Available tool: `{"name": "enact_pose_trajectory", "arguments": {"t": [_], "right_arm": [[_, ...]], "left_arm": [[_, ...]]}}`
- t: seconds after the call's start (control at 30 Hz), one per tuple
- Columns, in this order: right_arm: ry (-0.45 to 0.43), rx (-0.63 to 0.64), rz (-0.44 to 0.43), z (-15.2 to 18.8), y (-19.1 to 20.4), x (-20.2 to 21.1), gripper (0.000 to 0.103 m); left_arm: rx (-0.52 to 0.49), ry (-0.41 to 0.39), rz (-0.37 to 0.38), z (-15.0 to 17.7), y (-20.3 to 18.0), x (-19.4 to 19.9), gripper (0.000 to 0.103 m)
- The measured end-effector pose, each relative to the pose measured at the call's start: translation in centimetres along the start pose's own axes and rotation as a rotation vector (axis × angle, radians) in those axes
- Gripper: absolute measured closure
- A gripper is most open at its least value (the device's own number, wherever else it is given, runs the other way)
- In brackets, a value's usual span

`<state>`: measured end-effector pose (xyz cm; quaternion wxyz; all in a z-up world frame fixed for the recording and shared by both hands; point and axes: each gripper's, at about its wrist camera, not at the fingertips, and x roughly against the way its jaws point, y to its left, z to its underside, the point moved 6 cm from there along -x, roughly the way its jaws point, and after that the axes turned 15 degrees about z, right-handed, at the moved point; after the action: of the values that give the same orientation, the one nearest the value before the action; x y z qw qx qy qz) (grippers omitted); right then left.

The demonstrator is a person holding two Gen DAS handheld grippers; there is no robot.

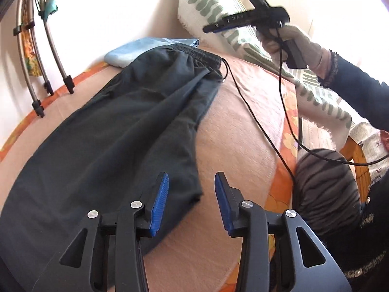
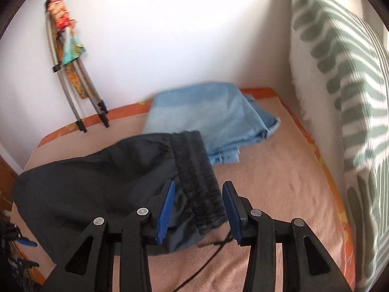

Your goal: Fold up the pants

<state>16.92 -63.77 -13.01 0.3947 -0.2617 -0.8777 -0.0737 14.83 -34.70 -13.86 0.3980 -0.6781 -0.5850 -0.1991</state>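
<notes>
The pants [image 1: 116, 131] lie flat lengthwise on the bed [image 1: 243, 126], legs together, while the left gripper [image 1: 191, 202] hovers spread over the hem and the right gripper [image 2: 198, 209], also spread, straddles the waistband [image 2: 197, 177], seemingly to fold end to end.

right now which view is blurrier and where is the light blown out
Right wrist view: softer, with smear on the striped pillow and jeans. Left wrist view: sharper on the dark pants, but the wall is washed out white.
</notes>
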Motion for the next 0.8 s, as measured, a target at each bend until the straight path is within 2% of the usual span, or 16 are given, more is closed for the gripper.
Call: {"name": "enact_pose_trajectory", "arguments": {"t": [0.13,0.3,0.43,0.5,0.63,0.67,0.7,0.73,0.77,0.8], "right_arm": [[-0.033,0.245,-0.111,-2.8,6.9,-0.8,0.057],[-0.01,0.498,-0.123,-3.7,14.3,-4.8,0.059],[0.018,0.661,-0.107,-3.3,17.9,-8.2,0.055],[0.029,0.729,-0.095,-3.0,19.2,-9.7,0.056],[0.015,0.798,-0.076,-2.8,20.6,-10.9,0.057],[0.017,0.812,-0.072,-2.6,20.8,-11.3,0.059],[0.012,0.83,-0.06,-2.4,21.0,-11.6,0.069],[0.016,0.84,-0.056,-2.2,21.0,-11.7,0.087],[0.023,0.841,-0.055,-2.1,21.0,-12.0,0.097],[0.025,0.828,-0.056,-2.2,20.8,-12.3,0.1]], "left_arm": [[0.002,0.042,0.026,-0.2,0.4,-2.2,0.065],[-0.001,0.107,0.09,0.8,0.2,-4.5,0.065],[-0.03,0.184,0.147,2.3,-0.9,-5.8,0.065],[-0.072,0.185,0.137,2.6,-1.5,-6.0,0.065],[-0.045,0.164,0.168,2.4,-1.2,-5.9,0.065],[-0.045,0.161,0.17,2.4,-1.2,-5.9,0.065],[-0.046,0.16,0.17,2.4,-1.2,-5.9,0.065],[-0.045,0.155,0.172,2.4,-1.2,-5.9,0.065],[-0.042,0.15,0.176,2.4,-1.2,-6.0,0.065],[-0.039,0.143,0.181,2.4,-1.2,-5.9,0.065]]}}
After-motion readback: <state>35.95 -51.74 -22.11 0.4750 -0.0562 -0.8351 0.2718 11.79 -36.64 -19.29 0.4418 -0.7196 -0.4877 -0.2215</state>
